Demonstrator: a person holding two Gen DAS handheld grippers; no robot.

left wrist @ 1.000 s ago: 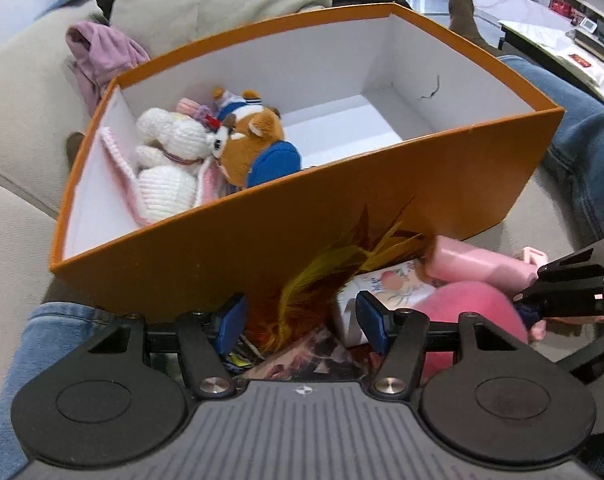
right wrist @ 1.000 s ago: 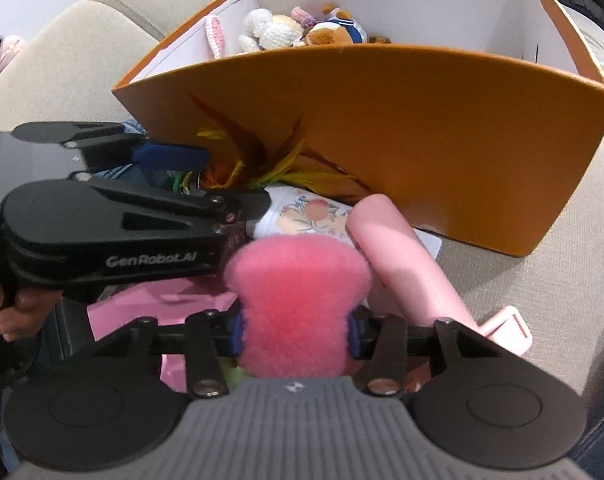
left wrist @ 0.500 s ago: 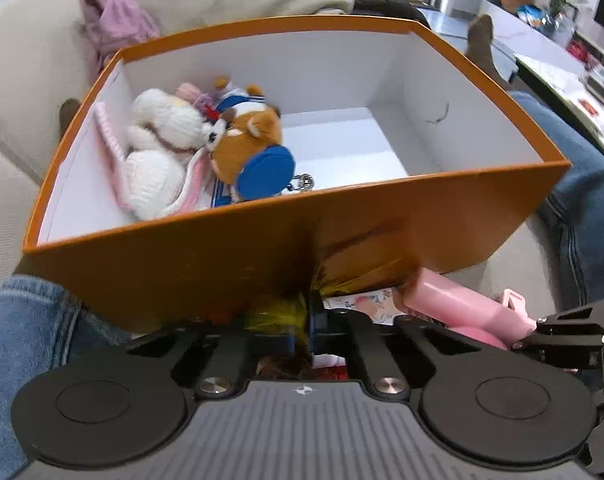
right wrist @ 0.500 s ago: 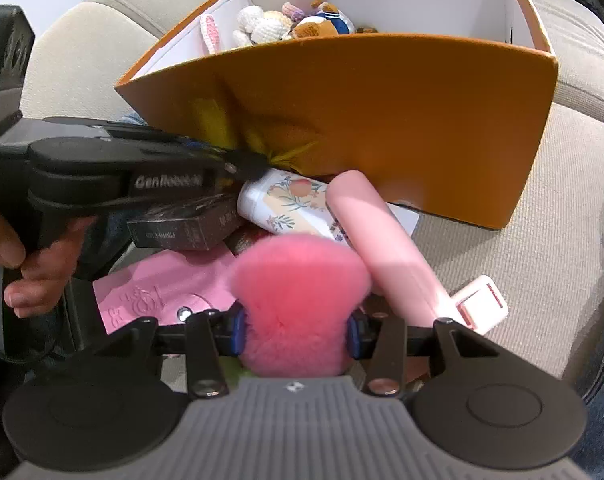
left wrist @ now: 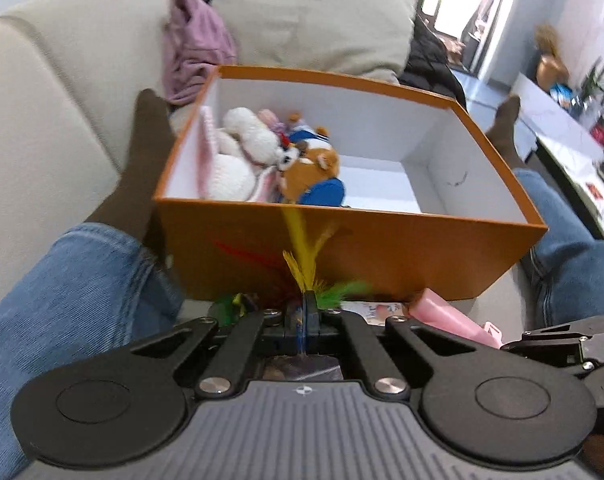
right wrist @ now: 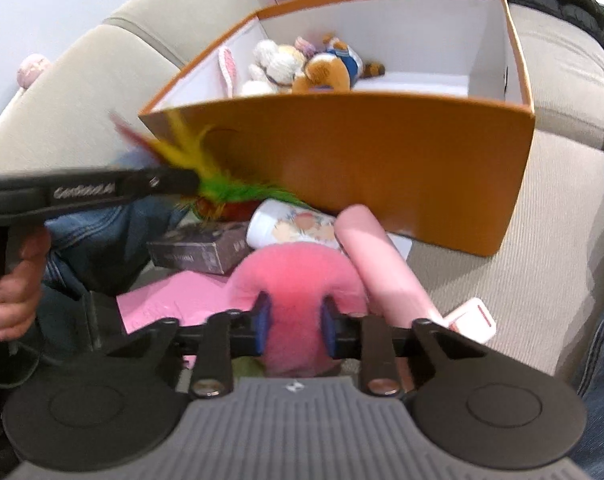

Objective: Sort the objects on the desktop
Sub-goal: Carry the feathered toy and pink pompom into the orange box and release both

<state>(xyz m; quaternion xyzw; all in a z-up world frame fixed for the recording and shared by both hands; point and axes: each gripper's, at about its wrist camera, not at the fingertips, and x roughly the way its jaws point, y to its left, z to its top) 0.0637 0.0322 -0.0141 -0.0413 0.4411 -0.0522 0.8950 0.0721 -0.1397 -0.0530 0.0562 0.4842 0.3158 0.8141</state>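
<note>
Now the left tongs (left wrist: 306, 312) pinch the feather toy (left wrist: 302, 268) just before the orange box (left wrist: 381, 256); the right tongs (right wrist: 295, 330), having just narrowed, squeeze the pink pompom (right wrist: 298, 276) between their pads.

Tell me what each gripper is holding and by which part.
The left gripper pinches the feather toy by its feathers, near their base. The right gripper squeezes the pink fluffy ball across its near middle.

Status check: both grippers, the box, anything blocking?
Left gripper shut on feather toy. Right gripper just closed, squeezing pink plush. Orange box open ahead, near wall in the way.
</note>
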